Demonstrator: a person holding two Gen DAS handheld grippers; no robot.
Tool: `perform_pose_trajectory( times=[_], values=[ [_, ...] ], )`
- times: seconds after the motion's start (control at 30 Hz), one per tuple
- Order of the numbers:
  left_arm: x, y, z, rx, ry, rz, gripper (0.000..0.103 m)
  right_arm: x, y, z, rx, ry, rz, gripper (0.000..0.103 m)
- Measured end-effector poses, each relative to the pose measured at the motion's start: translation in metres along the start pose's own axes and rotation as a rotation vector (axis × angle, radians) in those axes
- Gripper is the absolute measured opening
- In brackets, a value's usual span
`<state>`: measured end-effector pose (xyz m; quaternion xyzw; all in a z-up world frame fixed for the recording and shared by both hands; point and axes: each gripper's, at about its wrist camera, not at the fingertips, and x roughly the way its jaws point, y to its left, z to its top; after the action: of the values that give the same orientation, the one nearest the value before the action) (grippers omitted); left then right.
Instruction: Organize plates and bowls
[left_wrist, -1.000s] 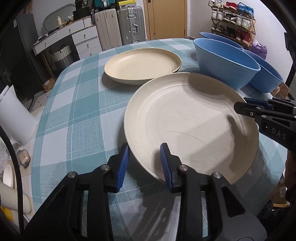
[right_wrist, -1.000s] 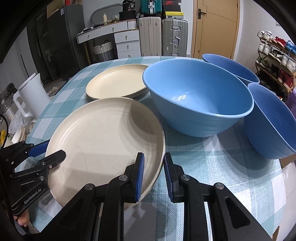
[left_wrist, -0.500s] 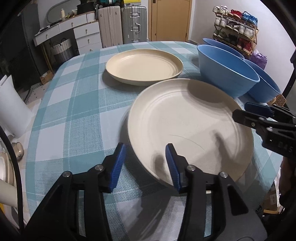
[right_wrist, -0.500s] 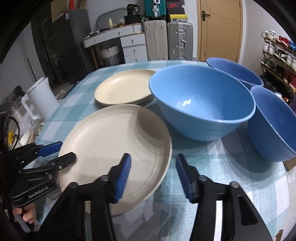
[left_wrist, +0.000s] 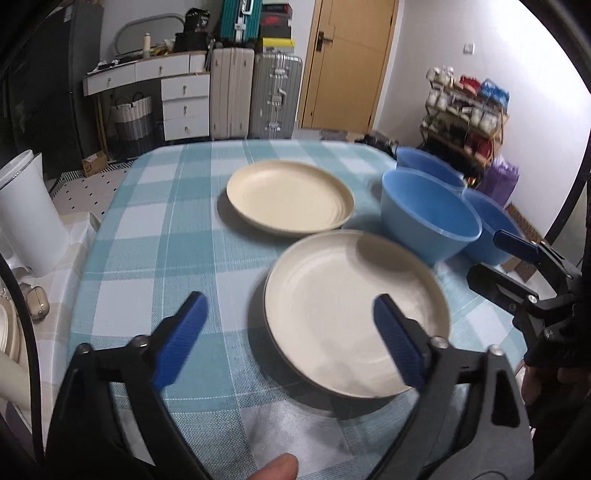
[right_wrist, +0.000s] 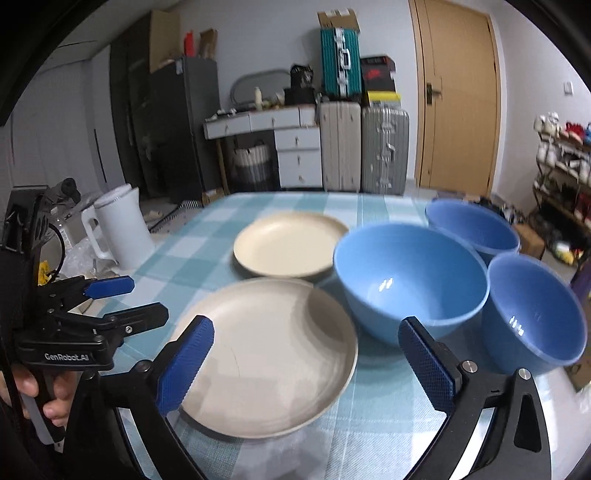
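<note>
A near cream plate (left_wrist: 354, 310) (right_wrist: 266, 354) lies flat on the checked tablecloth. Behind it sits a second cream plate (left_wrist: 290, 194) (right_wrist: 288, 249). To the right stand three blue bowls: a middle one (left_wrist: 428, 218) (right_wrist: 410, 280), a far one (left_wrist: 428, 166) (right_wrist: 472, 225) and a right one (left_wrist: 491, 225) (right_wrist: 535, 314). My left gripper (left_wrist: 288, 314) (right_wrist: 142, 301) hovers above the near plate's left side, jaws opening wide, nothing pressed between them. Over the plate's right side, my right gripper (right_wrist: 306, 332) (left_wrist: 487, 256) is also opening, and its pads touch nothing.
A white kettle (right_wrist: 118, 229) (left_wrist: 26, 214) stands off the table's left edge. Suitcases (right_wrist: 365, 147), drawers and a door fill the back wall, with a shoe rack (left_wrist: 465, 107) at right. A hand (right_wrist: 33, 391) holds the left gripper's handle.
Both grippers let go of the near plate's rim, spread wide, and rose up and back from it. The plate now rests flat on the cloth.
</note>
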<state>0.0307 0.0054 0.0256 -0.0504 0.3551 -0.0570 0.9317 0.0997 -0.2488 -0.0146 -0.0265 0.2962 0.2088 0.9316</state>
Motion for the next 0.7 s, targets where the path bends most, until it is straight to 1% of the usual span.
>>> perform_pose_trajectory(
  times=[0.13,0.27,0.37,0.4,0.53,0.6,0.7],
  values=[
    [-0.015,0.004,0.007,-0.022,-0.037,0.009,0.102,-0.01,-0.006,0.017,0.004,-0.016,0.022,0.102],
    [-0.018,0.008,0.013,-0.046,-0.034,0.011,0.102,-0.014,-0.02,0.036,0.046,-0.013,0.062,0.102],
    [-0.016,0.009,0.022,-0.033,-0.037,0.041,0.102,-0.015,-0.028,0.055,0.065,-0.02,0.074,0.102],
    [-0.017,0.01,0.026,-0.027,-0.04,0.056,0.102,-0.015,-0.031,0.062,0.069,-0.019,0.076,0.102],
    [-0.012,0.016,0.048,-0.038,-0.053,0.08,0.102,-0.008,-0.041,0.09,0.077,-0.002,0.084,0.102],
    [-0.008,0.018,0.057,-0.037,-0.056,0.086,0.102,-0.003,-0.046,0.101,0.076,0.005,0.096,0.102],
    [0.0,0.023,0.072,-0.049,-0.057,0.086,0.102,0.007,-0.052,0.117,0.069,0.02,0.088,0.102]
  ],
)
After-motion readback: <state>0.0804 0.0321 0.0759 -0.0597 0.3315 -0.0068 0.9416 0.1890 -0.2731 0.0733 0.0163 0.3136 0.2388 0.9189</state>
